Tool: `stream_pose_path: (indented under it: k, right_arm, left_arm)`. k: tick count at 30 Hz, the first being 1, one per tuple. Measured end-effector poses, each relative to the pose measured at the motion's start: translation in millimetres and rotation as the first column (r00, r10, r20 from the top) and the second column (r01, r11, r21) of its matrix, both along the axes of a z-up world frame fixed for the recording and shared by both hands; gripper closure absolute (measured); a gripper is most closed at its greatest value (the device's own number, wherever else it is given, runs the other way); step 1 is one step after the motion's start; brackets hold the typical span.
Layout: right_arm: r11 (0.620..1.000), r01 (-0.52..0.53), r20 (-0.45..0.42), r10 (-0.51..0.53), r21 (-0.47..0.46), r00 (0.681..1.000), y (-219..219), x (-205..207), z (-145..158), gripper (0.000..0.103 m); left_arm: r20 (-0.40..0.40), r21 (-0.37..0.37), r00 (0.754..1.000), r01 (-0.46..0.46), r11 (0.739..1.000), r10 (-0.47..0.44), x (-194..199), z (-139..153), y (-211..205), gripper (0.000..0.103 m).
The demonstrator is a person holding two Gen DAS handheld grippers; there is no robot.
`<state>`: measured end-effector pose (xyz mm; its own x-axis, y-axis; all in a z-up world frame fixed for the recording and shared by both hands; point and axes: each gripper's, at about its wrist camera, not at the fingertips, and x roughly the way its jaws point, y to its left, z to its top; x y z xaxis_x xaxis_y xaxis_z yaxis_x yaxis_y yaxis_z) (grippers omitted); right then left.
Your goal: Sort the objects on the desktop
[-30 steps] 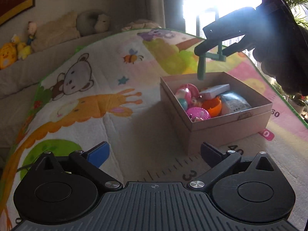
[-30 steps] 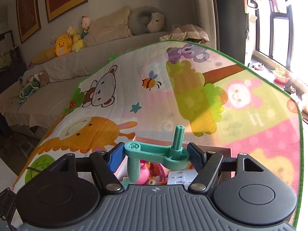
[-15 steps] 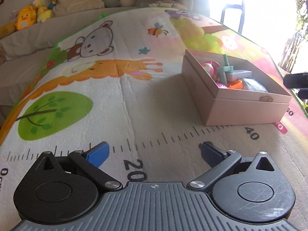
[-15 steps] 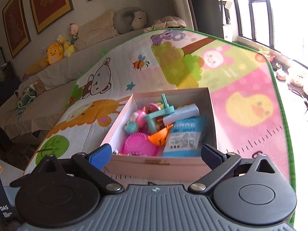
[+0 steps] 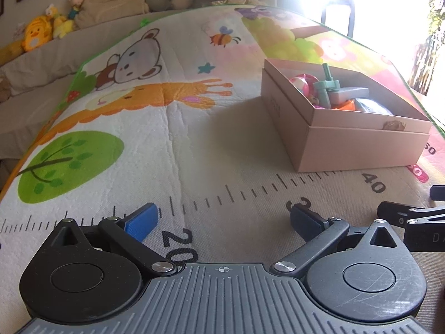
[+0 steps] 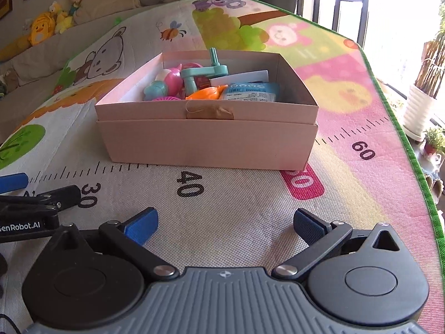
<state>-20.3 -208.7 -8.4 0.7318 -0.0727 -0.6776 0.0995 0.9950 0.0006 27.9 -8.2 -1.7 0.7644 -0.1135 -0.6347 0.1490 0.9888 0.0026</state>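
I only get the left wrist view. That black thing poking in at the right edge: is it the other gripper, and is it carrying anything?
Observer: Yes, the right gripper; its own camera shows its fingers spread, only mat between them.
Operator: What's the bluish lump in the box?
Observer: A blue packet with white printed labels, beside an orange toy.
Operator: Anything behind that glare?
Observer: A white plant pot stands beyond the mat's green edge.
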Motion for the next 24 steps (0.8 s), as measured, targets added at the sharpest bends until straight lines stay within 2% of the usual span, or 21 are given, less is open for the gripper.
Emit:
stream_pose_path:
  k: [6,24]
  right_arm:
    - [0.999,0.039,0.051,-0.039,-0.008,0.998,3.1,-1.8,-4.5,0.000]
    - [0.999,0.040,0.052,-0.040,-0.001,0.998,3.1,-1.8,-4.0,0.000]
  left_arm:
    - [0.001,0.009,1.000,0.001,1.000,-0.001,0.2,0.2,-1.7,0.000]
    - [0.001,0.013,1.000,0.001,1.000,-0.001,0.0,0.2,-1.8,0.000]
